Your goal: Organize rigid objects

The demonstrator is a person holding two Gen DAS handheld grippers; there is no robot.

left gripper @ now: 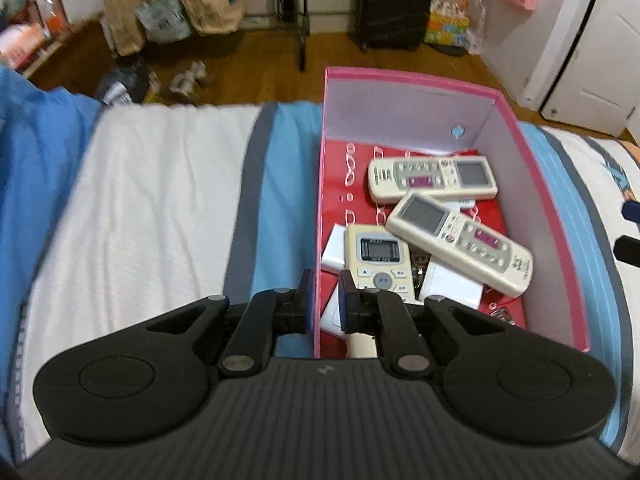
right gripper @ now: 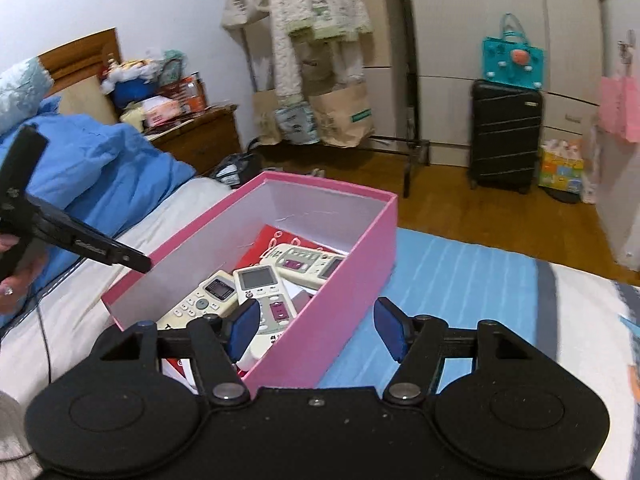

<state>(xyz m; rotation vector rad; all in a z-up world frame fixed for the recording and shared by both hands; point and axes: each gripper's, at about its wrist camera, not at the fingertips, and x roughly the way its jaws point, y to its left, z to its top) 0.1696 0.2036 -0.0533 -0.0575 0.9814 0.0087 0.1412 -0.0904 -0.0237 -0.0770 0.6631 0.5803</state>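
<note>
Three remotes (left gripper: 432, 180) already lie in the pink box (left gripper: 400, 80) on the bed (left gripper: 140, 180), centre-right of the frame, so the sorting looks largely done. Left gripper (left gripper: 326, 300) pinches the box's near wall; right gripper (right gripper: 316, 328) is spread, straddling the box's right wall.

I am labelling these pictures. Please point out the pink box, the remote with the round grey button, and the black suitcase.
pink box (right gripper: 344, 280), right wrist view, outer side wall.
remote with the round grey button (left gripper: 378, 256), left wrist view, its face below the screen.
black suitcase (right gripper: 506, 136), right wrist view, ribbed front.
</note>
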